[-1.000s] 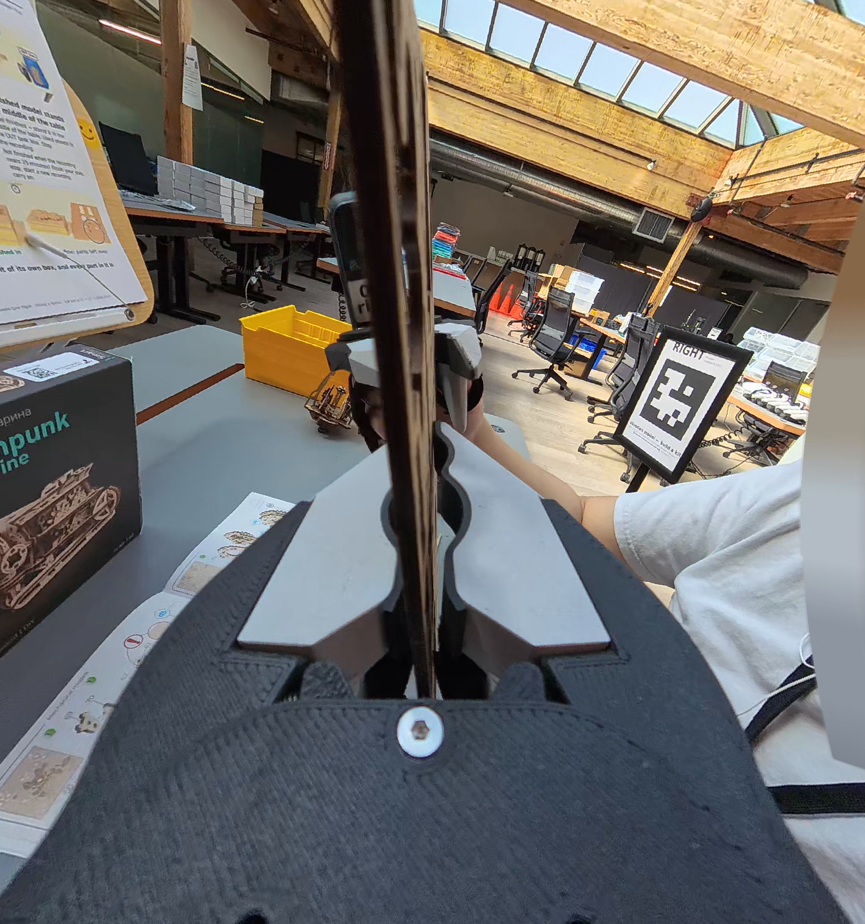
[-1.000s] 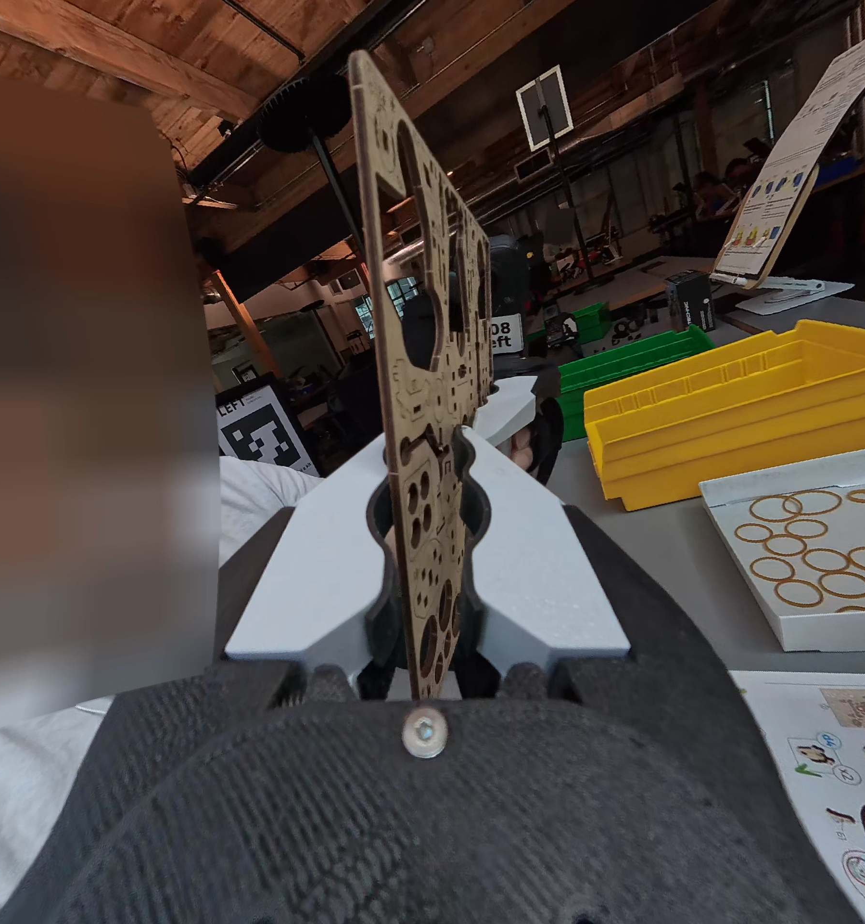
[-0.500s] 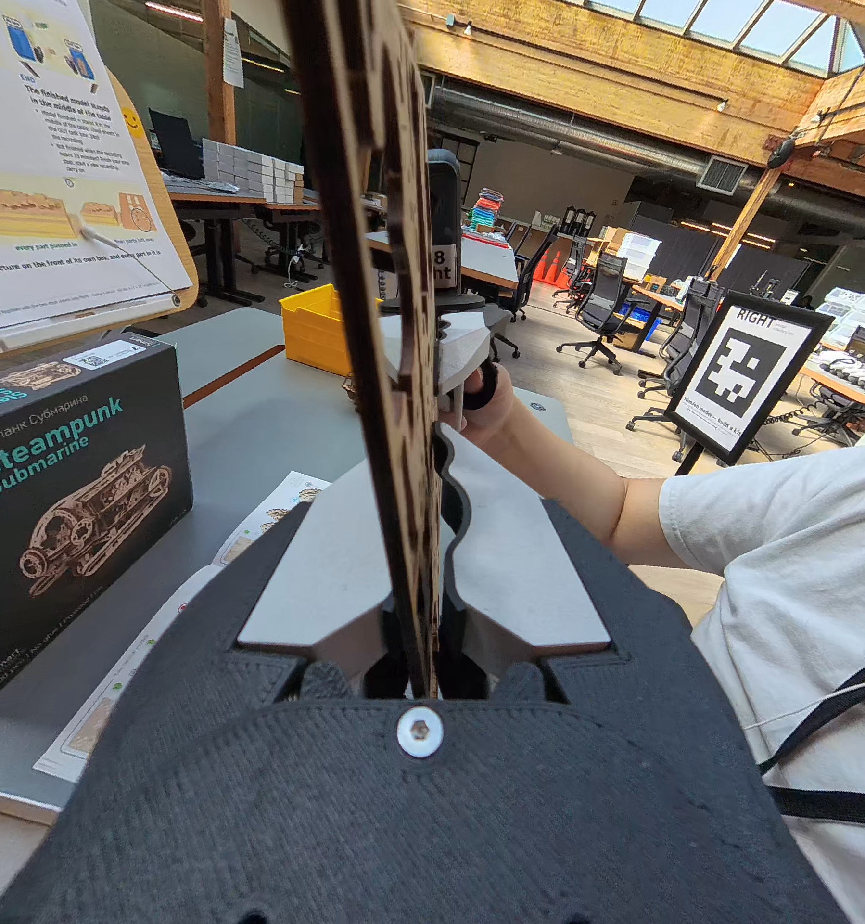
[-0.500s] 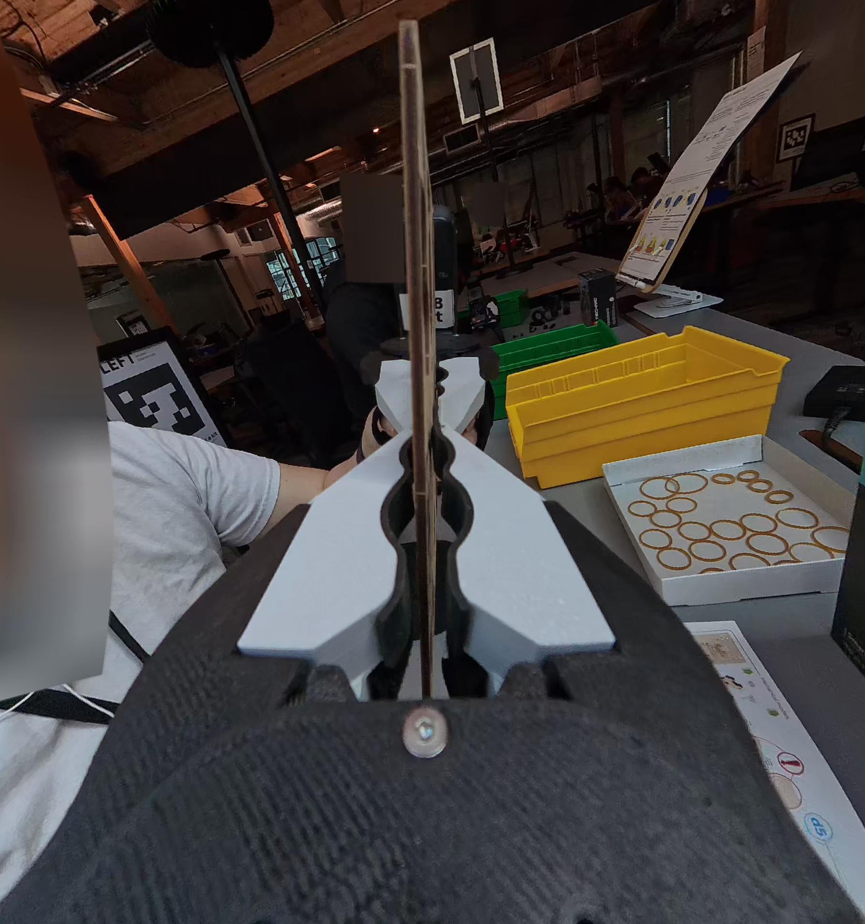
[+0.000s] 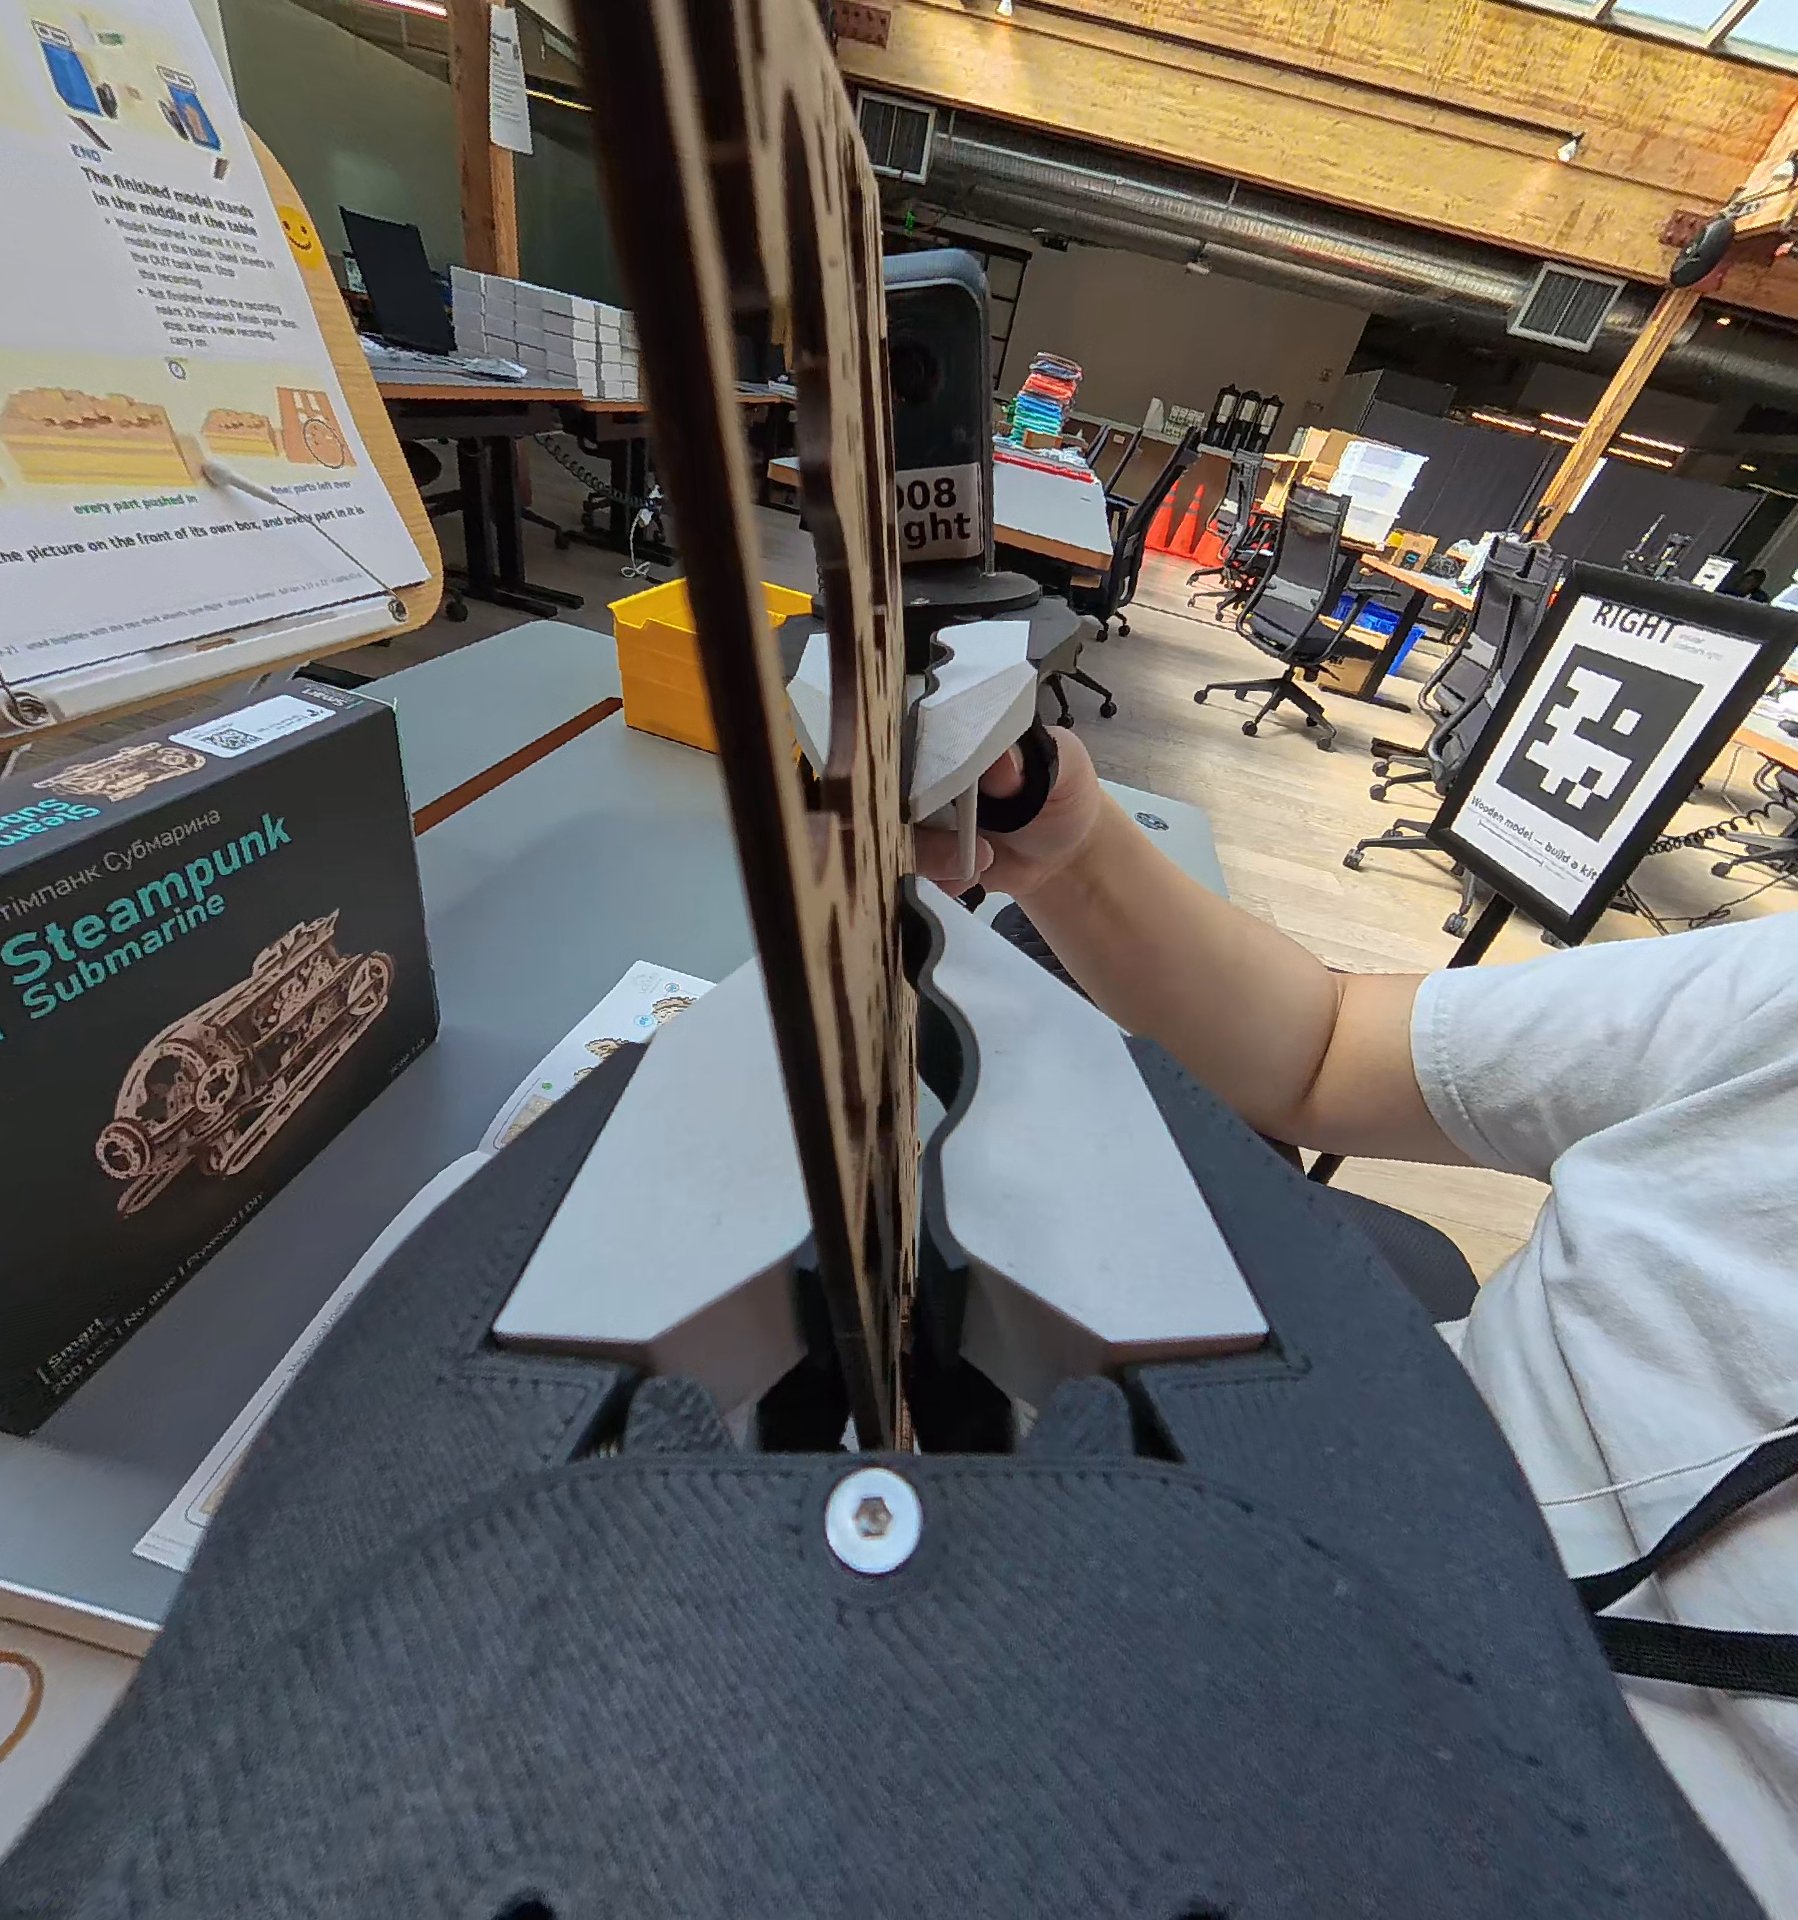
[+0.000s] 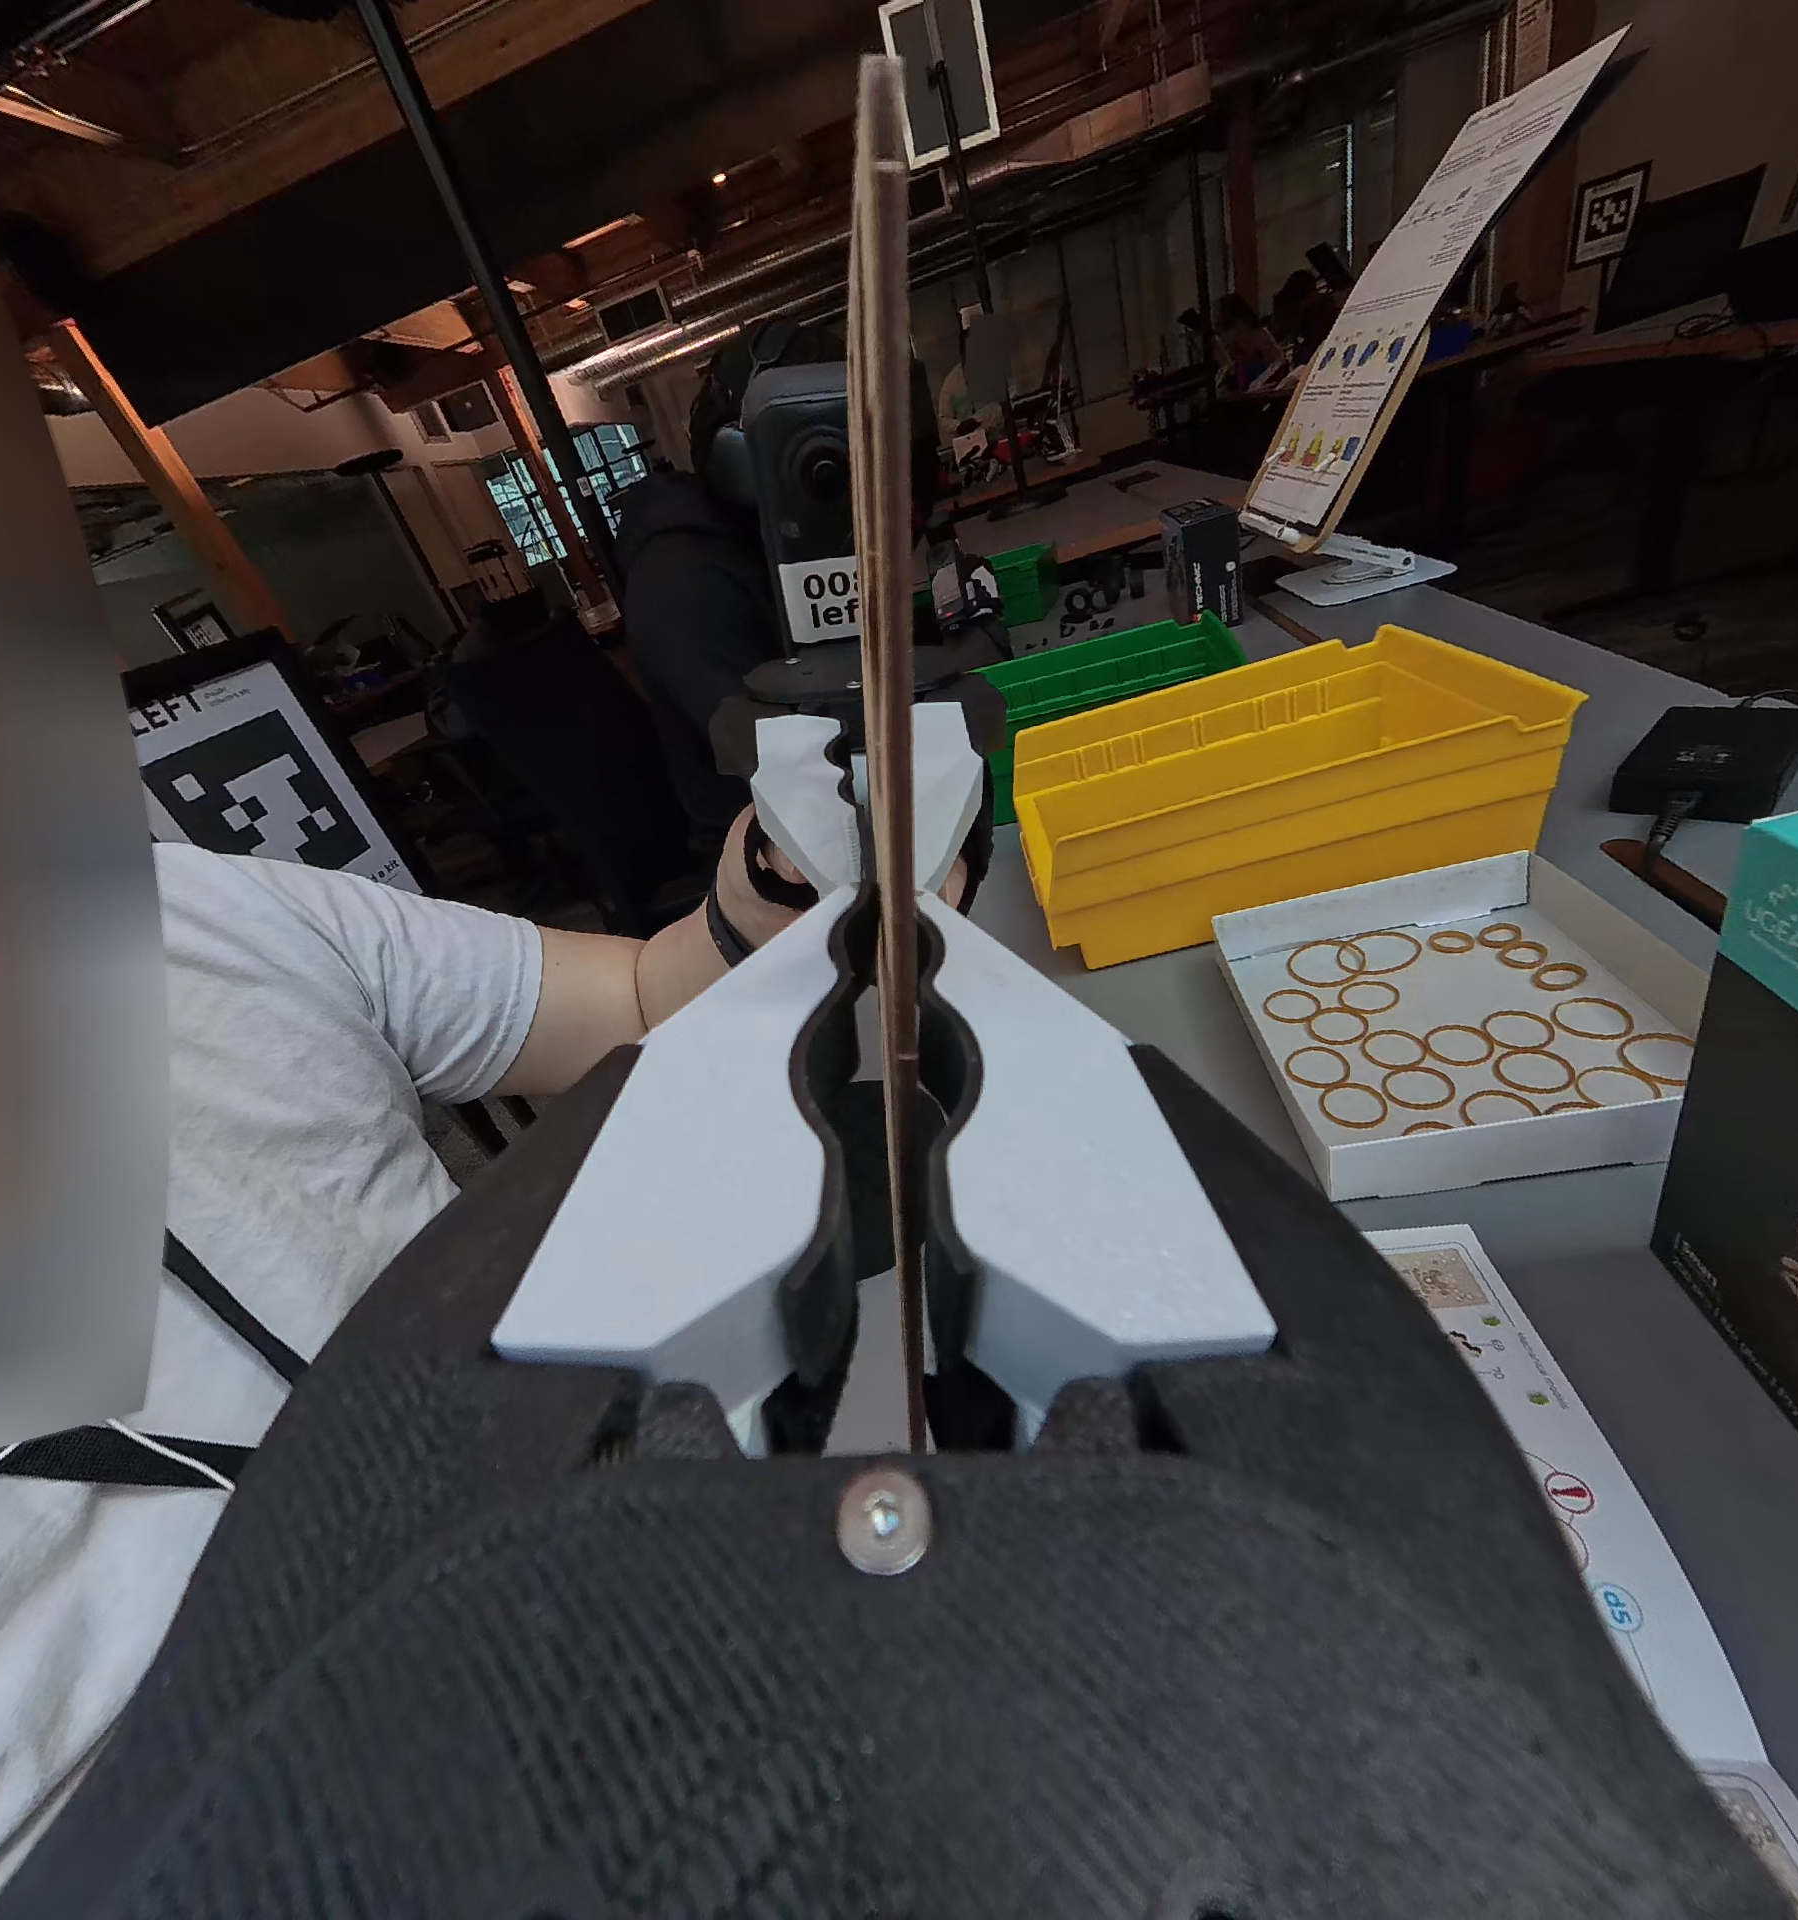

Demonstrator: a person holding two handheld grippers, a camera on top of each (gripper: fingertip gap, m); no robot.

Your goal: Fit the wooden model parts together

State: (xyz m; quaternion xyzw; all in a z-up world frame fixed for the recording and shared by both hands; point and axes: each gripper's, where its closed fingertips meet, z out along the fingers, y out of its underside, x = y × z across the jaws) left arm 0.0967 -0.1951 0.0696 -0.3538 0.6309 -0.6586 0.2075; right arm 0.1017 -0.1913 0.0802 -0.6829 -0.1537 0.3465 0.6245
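Wooden sheet upright, edge-on btwn L gripper and R gripper; both fingers clamped on it, opposite ends.

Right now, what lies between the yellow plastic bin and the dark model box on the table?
In the right wrist view, a white tray of thin tan rings lies between the yellow plastic bin and the dark model box.

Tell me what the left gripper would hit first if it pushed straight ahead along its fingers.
Most likely the right gripper. It faces the left gripper head-on, shut on the far edge of the same wooden sheet that the left one clamps. Depth is unclear, but nothing else shows between them.
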